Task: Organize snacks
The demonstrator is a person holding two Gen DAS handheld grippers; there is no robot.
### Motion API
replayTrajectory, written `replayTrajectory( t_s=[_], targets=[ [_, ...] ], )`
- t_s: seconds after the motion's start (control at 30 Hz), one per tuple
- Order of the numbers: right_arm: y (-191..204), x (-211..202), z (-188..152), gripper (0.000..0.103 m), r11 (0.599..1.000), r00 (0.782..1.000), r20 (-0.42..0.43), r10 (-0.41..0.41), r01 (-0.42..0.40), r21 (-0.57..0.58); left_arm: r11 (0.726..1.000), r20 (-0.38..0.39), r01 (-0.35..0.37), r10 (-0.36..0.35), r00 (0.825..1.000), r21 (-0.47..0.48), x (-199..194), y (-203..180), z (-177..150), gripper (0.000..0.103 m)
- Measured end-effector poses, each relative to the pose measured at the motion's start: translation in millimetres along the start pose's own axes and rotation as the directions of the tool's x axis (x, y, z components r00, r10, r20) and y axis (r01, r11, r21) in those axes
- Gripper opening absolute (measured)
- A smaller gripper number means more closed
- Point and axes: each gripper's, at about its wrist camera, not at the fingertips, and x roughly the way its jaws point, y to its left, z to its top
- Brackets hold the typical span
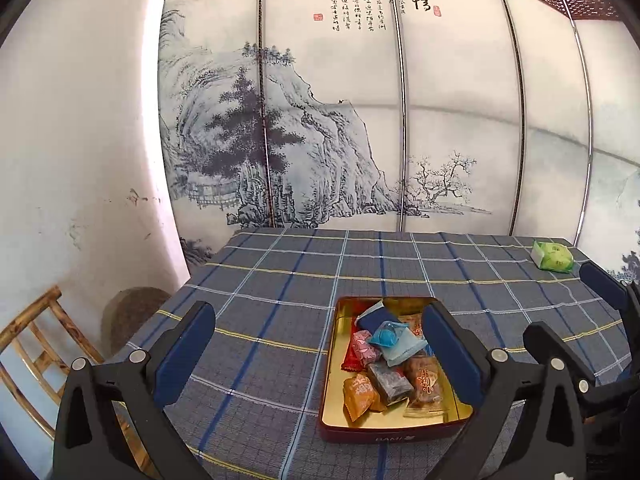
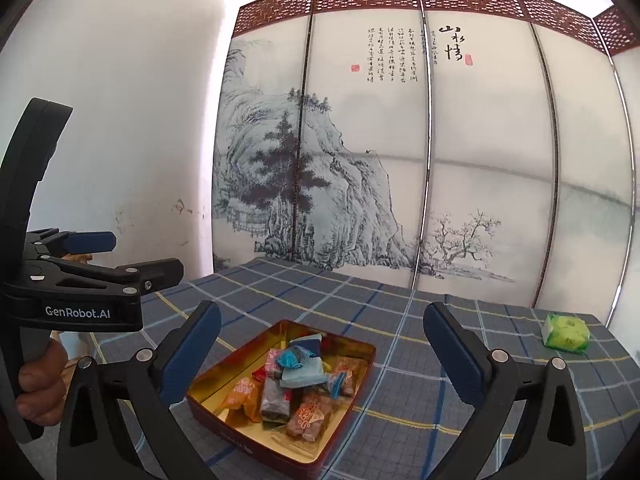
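On the table: a checked cloth (image 1: 260, 280) with an open tin (image 2: 224, 426) near the front and one green pack (image 2: 565, 332) far at the back right, well apart from the tin.
Left gripper (image 1: 320, 354): fingers wide apart, nothing between the pads; it hangs above the cloth, the tin under its right finger.
Right gripper (image 2: 322, 350): fingers also wide apart and empty, raised over the tin.
Step in hand: I judge the green pack is the last snack outside, so the right gripper should go for it.
How to do it well: come from above, take the pack across its short sides, close gently because it looks soft, then release it low over the tin.
Tin contents: wrapped snacks in a loose pile, orange, red, brown, pink and blue; bare gold floor on the left side, good for the pack.
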Motion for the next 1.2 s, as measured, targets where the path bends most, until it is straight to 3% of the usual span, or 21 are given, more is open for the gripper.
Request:
replayTrajectory(
  t_s=[0.13,0.4,1.0,1.2],
  targets=[
    [-0.4,-11.8,6.7,0.103,1.000,1.000,0.025,-0.003,0.003,0.006,0.997,0.010,-0.075,0.075,0.997,0.012,-11.5,-1.8,1.8,0.103],
    [3.5,-16.9,10.7,0.103,1.000,0.999,0.038,0.002,-0.002,-0.004,1.000,0.030,-0.025,0.025,0.999,-0.002,-21.9,-2.7,3.4,0.103],
    [6.3,-15.8,8.4,0.103,1.000,1.000,0.025,-0.001,0.002,-0.005,1.000,0.015,-0.014,0.014,1.000,0.010,-20.4,-6.4,-4.0,0.103],
    [-3.4,-5.6,0.8,0.103,1.000,1.000,-0.021,0.002,-0.001,0.025,1.000,0.002,-0.006,0.006,1.000,0.018,-14.9,-7.1,-5.3,0.103]
  ],
)
